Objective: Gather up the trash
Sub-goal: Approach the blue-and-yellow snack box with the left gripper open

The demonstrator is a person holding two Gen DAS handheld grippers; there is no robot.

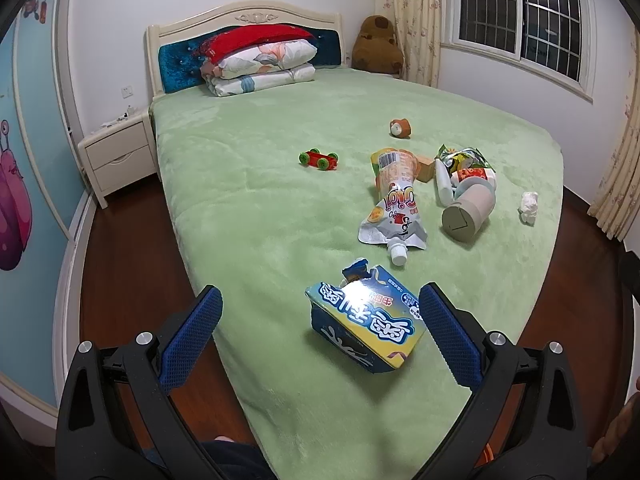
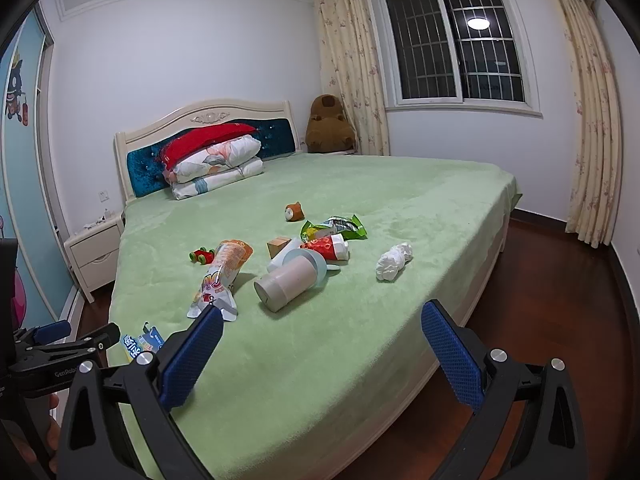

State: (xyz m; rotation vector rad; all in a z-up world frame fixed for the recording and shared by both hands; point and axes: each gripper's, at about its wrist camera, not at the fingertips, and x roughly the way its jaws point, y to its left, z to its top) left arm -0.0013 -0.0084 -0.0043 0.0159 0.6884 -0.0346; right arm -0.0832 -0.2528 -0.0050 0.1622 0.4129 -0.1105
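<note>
A torn blue and yellow box (image 1: 364,320) lies near the foot of the green bed (image 1: 260,184). My left gripper (image 1: 320,292) hovers over it, open wide, with the box between the fingers and close to the right pad (image 1: 448,328). Farther up lie a spouted drink pouch (image 1: 394,200), a beige tumbler (image 1: 468,212), a green wrapper (image 1: 460,158) and a crumpled tissue (image 1: 529,206). In the right wrist view my right gripper (image 2: 323,314) is open and empty over the bed's near corner, short of the tumbler (image 2: 288,280), pouch (image 2: 222,276) and tissue (image 2: 394,262).
A red toy car (image 1: 319,159), a wooden block (image 1: 425,168) and a small brown toy (image 1: 401,128) share the bed. Stacked pillows (image 1: 260,64) sit at the headboard. A bedside table (image 1: 120,152) stands left, a plush bear (image 1: 378,46) in the corner, wood floor (image 2: 540,300) around.
</note>
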